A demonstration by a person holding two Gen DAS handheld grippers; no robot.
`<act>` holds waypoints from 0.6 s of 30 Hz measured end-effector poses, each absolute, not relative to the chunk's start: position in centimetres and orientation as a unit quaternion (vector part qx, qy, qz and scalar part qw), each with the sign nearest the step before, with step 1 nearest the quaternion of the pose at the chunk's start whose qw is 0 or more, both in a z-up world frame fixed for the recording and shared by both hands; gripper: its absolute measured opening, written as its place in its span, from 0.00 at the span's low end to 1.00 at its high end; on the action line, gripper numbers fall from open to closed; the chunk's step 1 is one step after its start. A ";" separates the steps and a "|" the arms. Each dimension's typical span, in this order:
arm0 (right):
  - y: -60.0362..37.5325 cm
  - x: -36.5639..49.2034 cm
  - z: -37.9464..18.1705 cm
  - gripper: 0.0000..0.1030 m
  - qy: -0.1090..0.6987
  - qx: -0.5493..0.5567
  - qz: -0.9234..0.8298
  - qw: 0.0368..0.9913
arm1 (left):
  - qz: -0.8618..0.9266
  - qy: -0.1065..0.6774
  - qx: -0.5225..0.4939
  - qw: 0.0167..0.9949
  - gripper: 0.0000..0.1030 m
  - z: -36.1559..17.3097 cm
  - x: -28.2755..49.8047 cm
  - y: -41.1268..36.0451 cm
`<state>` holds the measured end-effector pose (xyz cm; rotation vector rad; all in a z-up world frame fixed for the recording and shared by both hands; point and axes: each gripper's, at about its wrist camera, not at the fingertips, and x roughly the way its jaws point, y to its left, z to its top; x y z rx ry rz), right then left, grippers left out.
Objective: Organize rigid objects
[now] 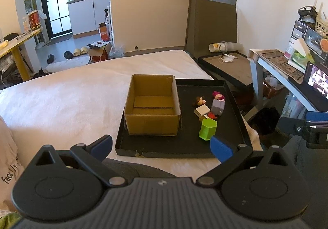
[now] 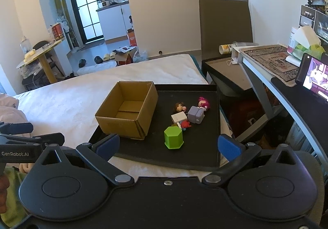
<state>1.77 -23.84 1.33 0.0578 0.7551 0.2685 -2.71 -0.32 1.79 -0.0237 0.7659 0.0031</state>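
Black tray (image 2: 213, 126) on the bed, lying just ahead of both grippers, its near edge beneath the fingertips. Cardboard box (image 2: 127, 114), open-topped and empty, fills the tray's left part; it lies ahead and left of the right gripper (image 2: 169, 145) and straight ahead of the left gripper (image 1: 162, 145). Loose items cluster to the right of the box. Nearest is the green hexagonal cup (image 2: 173, 137), upright, its long axis vertical, almost centred between the right gripper's jaws and just beyond them. Seen from the left gripper, the same cup (image 1: 207, 128) sits off to the right, close to the right fingertip, so the right gripper appears better aligned for a first pick. Beyond the cup: a lilac block (image 2: 196, 114), a white cube (image 2: 178, 117), a small red piece (image 2: 185, 124), and two figurines (image 2: 203, 103), touching or nearly so. Both grippers have jaws spread wide and hold nothing.
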 end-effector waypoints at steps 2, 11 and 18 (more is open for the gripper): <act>-23.9 1.8 1.3 1.00 0.367 0.029 0.130 0.920 | 0.001 0.373 -0.009 0.928 0.98 1.8 -2.8 -0.4; -24.0 1.6 1.3 1.00 0.366 0.028 0.126 0.922 | 0.000 0.373 -0.006 0.928 0.98 1.8 -2.9 -0.6; -24.0 1.6 1.3 1.00 0.366 0.028 0.126 0.922 | 0.000 0.372 -0.007 0.928 0.98 1.8 -2.9 -0.6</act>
